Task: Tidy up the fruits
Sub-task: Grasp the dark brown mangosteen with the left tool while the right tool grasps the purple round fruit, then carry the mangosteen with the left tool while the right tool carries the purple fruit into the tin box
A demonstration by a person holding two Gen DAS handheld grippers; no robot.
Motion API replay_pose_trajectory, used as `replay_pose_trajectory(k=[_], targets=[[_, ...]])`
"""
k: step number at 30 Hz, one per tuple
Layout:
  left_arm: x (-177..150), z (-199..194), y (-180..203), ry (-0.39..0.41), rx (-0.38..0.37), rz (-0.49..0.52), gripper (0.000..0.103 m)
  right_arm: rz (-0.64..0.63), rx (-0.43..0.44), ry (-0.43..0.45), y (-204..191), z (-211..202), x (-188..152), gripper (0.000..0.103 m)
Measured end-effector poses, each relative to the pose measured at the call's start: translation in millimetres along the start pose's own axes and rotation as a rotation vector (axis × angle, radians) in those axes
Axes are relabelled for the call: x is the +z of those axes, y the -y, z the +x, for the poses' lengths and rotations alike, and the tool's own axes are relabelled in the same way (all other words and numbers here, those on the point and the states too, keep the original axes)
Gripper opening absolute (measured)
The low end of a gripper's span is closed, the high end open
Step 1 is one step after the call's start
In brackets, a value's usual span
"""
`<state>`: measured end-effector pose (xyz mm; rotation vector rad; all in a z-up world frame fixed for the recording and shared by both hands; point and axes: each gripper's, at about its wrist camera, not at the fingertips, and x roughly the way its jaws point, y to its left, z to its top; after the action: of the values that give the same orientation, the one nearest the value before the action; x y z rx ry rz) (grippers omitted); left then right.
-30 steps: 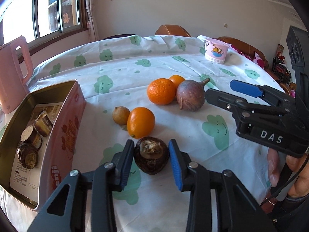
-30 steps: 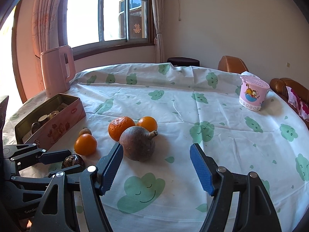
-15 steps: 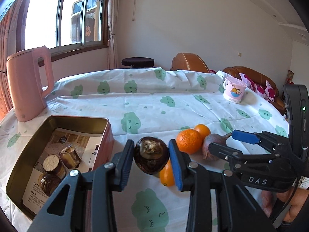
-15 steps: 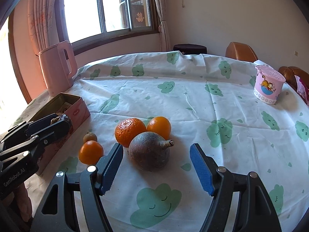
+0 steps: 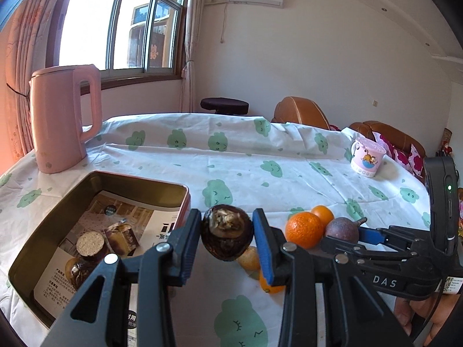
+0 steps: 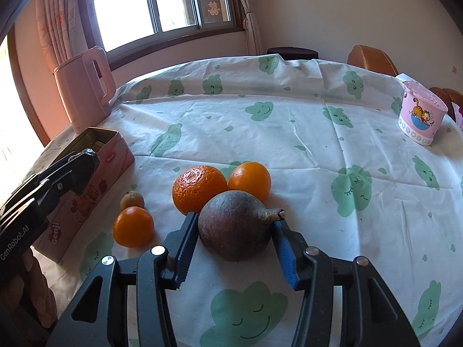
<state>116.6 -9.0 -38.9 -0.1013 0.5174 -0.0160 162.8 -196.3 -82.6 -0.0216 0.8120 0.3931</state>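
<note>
The left gripper (image 5: 227, 238) sits at lower centre of the left wrist view with its jaws pressed against both sides of a dark brown, wrinkled fruit (image 5: 227, 236), which is held clear of the tablecloth (image 5: 237, 159). Left of it in the frame lies an open metal tin (image 5: 173, 186), lined with a printed leaflet and holding a few brown pieces (too small to tell what they are). From this angle the held fruit appears just beside the tin's near right wall, though whether it is over the tin I cannot tell.

In the right wrist view the right gripper (image 6: 234, 232) fills the lower centre, its jaws partly open around a purple-brown fruit with a stem (image 6: 235, 232) that rests on the cloth. The blue pads (image 6: 285, 257) stand very close on either side; the gap is hard to judge, but the fruit is not lifted. Just behind it sit a bumpy orange (image 6: 198, 188) and a smooth orange (image 6: 250, 180), touching each other. To the left are a smaller orange (image 6: 133, 225) and a small brown fruit (image 6: 132, 199).

A pink kettle (image 6: 84, 89) stands in the upper left and a pink cartoon cup (image 6: 421, 117) at the right edge.
</note>
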Motion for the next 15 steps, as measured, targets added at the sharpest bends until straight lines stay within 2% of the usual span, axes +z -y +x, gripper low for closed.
replay_pose_trajectory(k=[15], targets=[[0,-7,4,0.039,0.023,0.03,0.038,0.006,0.004,0.117,0,-22,-1,0.053]])
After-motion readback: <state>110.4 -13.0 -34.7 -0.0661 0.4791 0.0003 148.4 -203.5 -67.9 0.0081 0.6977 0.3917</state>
